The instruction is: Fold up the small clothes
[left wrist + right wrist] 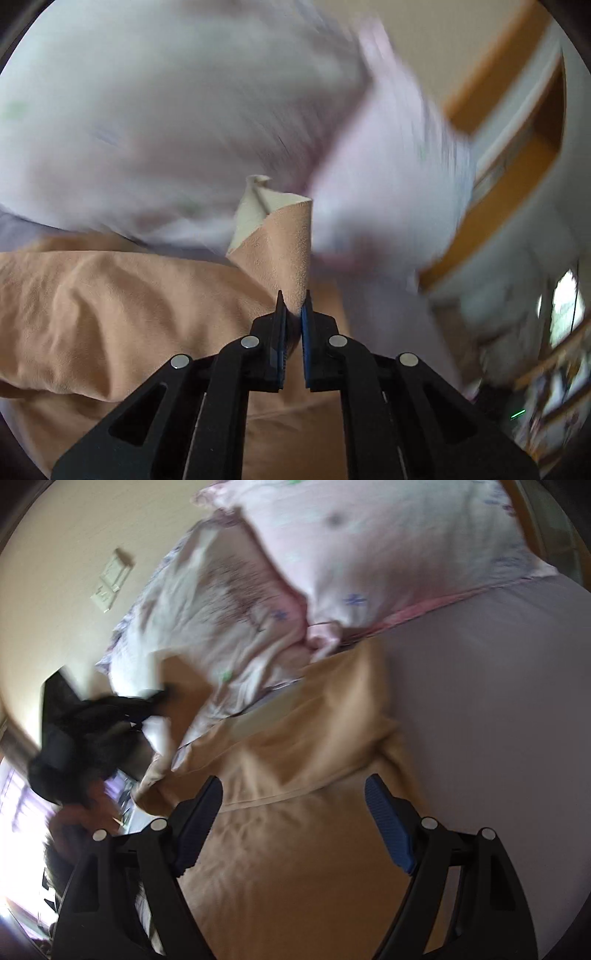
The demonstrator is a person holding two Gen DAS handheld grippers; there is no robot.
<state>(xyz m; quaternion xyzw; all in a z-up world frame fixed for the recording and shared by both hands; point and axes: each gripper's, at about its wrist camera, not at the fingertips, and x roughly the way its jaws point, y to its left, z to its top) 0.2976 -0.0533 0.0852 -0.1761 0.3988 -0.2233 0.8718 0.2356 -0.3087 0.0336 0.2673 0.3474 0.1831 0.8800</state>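
Behind the tan garment on the bed lie two pale pillows with small flower prints, and they crowd the far edge of the cloth. One pillow touches the garment where the cloth rises toward my left gripper. A cream wall with a switch plate stands behind them.

My left gripper is pressed together on a corner of the garment, and the pinched corner stands up in a cone that shows a paler inner side. My right gripper is spread wide above the garment and holds nothing.

Much is hard to read. In the left wrist view the pillows are only a pale smear, and a wooden frame on the right is blurred too. In the right wrist view my left gripper is a dark blur, so its fingers cannot be told there.

Only the right wrist view shows how the garment spreads on the lilac sheet; only the left wrist view shows the pinch clearly.
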